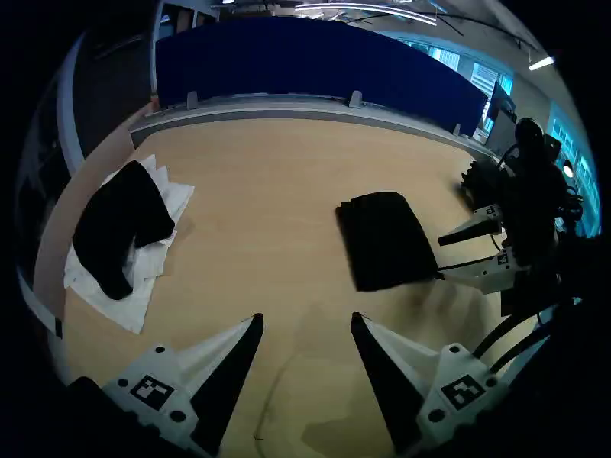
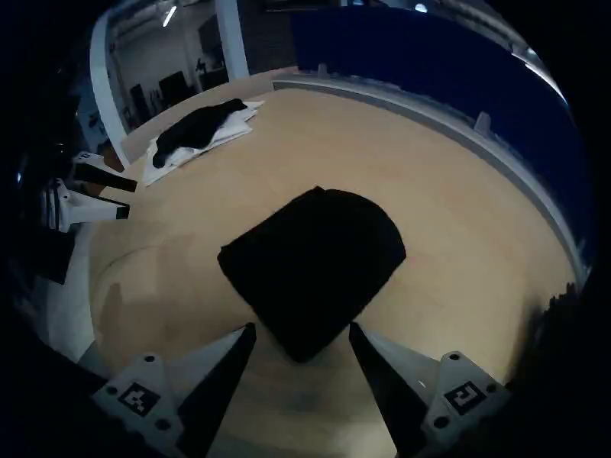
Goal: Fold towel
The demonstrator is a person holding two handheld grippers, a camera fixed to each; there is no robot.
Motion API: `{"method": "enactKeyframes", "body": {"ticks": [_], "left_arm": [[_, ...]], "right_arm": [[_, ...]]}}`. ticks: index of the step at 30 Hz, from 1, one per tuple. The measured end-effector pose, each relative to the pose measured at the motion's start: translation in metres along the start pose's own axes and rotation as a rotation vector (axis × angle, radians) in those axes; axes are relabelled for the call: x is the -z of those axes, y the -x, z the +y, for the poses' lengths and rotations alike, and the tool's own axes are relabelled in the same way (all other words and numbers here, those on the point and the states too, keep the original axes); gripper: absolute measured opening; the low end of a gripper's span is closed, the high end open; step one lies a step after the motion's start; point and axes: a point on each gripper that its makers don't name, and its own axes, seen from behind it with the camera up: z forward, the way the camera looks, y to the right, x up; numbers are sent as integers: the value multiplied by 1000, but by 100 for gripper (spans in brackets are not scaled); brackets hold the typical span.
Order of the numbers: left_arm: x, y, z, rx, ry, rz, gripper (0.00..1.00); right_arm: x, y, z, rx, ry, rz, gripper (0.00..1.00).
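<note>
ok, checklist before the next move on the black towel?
1. Jaws ready: ok. The right gripper is open, with the near corner of the folded black towel between its fingertips, not yet pinched.
2. Other hand free: ok. The left gripper is open, holds nothing and is over the bare light wooden tabletop.
3. Towel flat on the tabletop: ok, one compact dark block.
4. Fold edges aligned: cannot tell, too dark to see the layers.
5. Clutter clear: ok. The pile of black cloth on white cloths lies well apart from the towel.
</note>
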Motion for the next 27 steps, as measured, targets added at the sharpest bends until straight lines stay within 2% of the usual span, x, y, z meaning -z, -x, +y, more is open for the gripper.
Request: {"method": "enactKeyframes", "body": {"ticks": [6,15,19,27], "left_arm": [[5,-3,-6,-3,-33,19,85],[15,1,-8,13,-53,27,85],[19,4,-10,20,-59,28,85],[27,5,-16,35,-72,36,85]], "right_arm": [[1,10,2,-23,18,-10,95],[1,18,5,-25,37,-20,94],[0,21,4,-21,40,-19,80],[-6,31,-2,-8,30,-33,65]]}}
